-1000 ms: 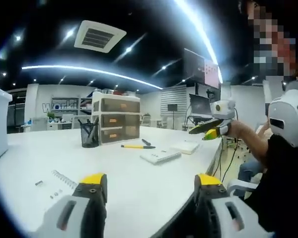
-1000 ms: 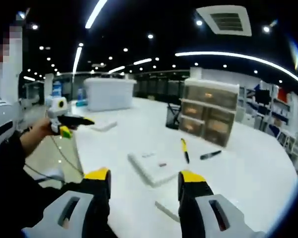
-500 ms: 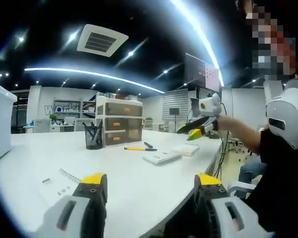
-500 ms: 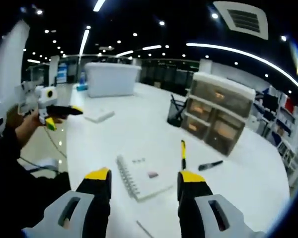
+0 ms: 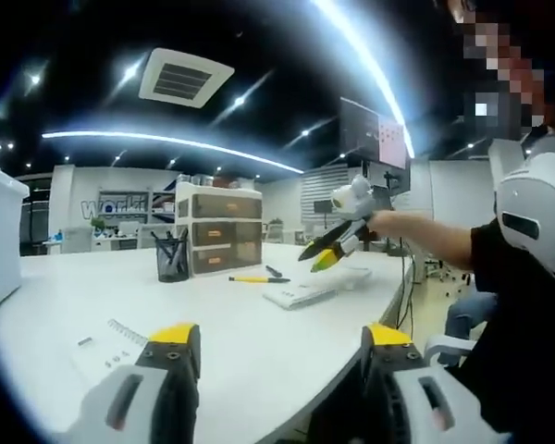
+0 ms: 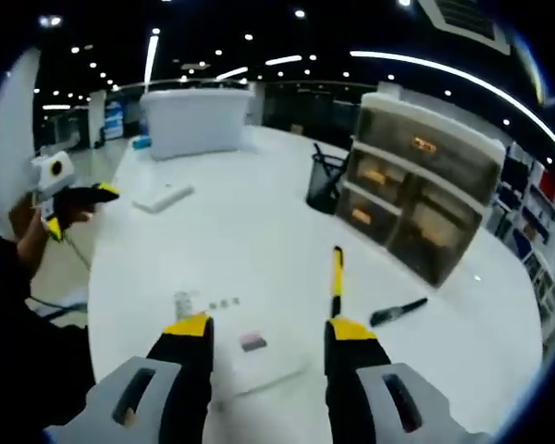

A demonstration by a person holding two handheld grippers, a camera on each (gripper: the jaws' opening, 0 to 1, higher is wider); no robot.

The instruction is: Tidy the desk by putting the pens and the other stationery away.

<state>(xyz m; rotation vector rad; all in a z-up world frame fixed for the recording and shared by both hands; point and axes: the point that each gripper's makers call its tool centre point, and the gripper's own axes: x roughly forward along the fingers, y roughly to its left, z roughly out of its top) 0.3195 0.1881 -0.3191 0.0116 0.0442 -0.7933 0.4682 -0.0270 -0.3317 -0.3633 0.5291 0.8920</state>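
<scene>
While both grippers gape empty, a slim yellow pen [image 6: 336, 270] beside a flat white notebook [image 6: 245, 351]

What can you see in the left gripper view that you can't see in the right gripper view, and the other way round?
Left gripper view: the right gripper held out over the desk, and a dark screen up high. Right gripper view: the left gripper in a hand, and a small pink thing on the notebook. Both: the drawer unit, the black pen cup, the yellow pen and the white desk.
</scene>
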